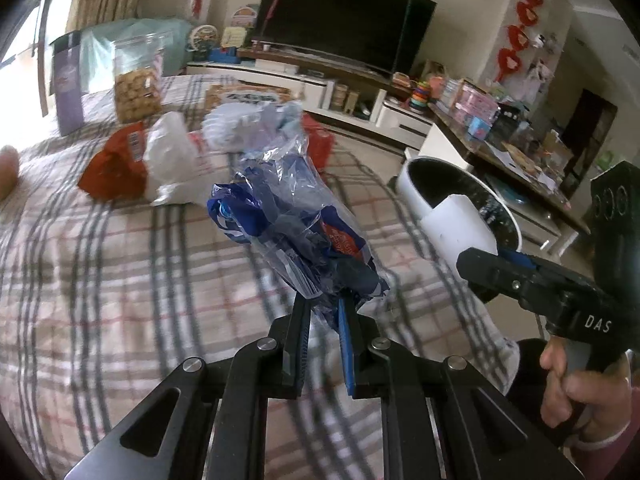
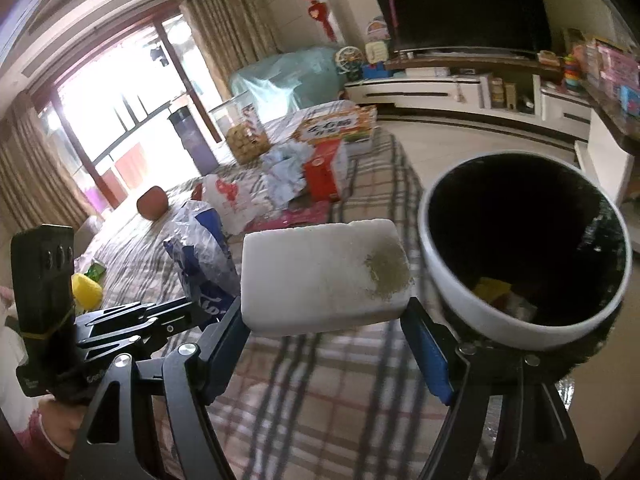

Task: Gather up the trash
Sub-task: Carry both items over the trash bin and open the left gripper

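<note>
Crumpled blue-and-clear plastic wrapper point(image 1: 296, 236) sticks up from the left gripper point(image 1: 324, 312), jaws pressed nearly together and pinching its lower end. Wrapper hangs over the plaid grey-and-red cloth point(image 1: 120, 280) covering the surface under both tools.

Right gripper point(image 2: 326, 320) has its jaws spread wide and clamped on a white rectangular foam block point(image 2: 320, 276), one blue pad at each end; block has a greenish-brown stain near its right side. Just right of that block and a bit beyond the fingertips sits a round white trash bin w/ black liner point(image 2: 448, 264), mouth open, some yellow and white scraps at the bottom. Block is beside the rim, not over the opening.

From the left wrist view the same bin point(image 1: 412, 196) lies ahead-right of the wrapper, w/ the right tool and foam block between.

Further ahead of the left gripper, on the cloth: red-and-white plastic bag point(image 1: 132, 164), crumpled pale-blue paper point(image 1: 240, 124), clear jar of biscuits point(image 1: 138, 80). Beyond those, a dark TV screen point(image 1: 344, 16) on a white cabinet.
</note>
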Demonstrator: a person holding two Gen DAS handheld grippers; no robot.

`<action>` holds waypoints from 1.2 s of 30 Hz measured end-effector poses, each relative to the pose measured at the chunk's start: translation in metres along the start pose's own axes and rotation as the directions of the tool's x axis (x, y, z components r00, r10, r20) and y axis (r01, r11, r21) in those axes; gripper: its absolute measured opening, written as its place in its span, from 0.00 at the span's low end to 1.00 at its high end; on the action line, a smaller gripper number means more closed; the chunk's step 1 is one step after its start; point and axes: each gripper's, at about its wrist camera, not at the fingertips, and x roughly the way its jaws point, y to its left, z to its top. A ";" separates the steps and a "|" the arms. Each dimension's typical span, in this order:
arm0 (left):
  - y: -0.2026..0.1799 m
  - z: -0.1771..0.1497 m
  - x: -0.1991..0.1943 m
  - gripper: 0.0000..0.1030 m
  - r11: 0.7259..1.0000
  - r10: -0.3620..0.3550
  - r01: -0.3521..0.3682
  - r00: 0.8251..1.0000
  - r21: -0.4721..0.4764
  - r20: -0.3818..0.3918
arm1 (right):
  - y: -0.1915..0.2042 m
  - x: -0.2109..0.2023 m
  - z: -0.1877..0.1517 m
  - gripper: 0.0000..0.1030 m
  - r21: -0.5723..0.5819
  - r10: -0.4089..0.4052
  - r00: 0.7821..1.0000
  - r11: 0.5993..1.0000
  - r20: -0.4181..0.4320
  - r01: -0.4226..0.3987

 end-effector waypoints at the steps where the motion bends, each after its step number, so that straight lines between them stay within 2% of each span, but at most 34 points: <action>1: -0.003 0.002 0.002 0.12 1.000 -0.004 0.004 1.000 0.006 -0.001 | -0.004 -0.002 0.000 0.75 0.004 -0.003 1.000 1.000 0.003 0.003; 18: -0.043 0.023 0.039 0.12 0.996 -0.058 0.059 0.998 0.068 -0.026 | -0.053 -0.031 0.003 0.75 0.082 -0.077 0.996 0.994 0.051 0.072; 36: -0.081 0.052 0.085 0.12 0.984 -0.104 0.111 0.993 0.137 -0.057 | -0.101 -0.042 0.015 0.75 0.124 -0.142 0.988 0.983 0.051 0.135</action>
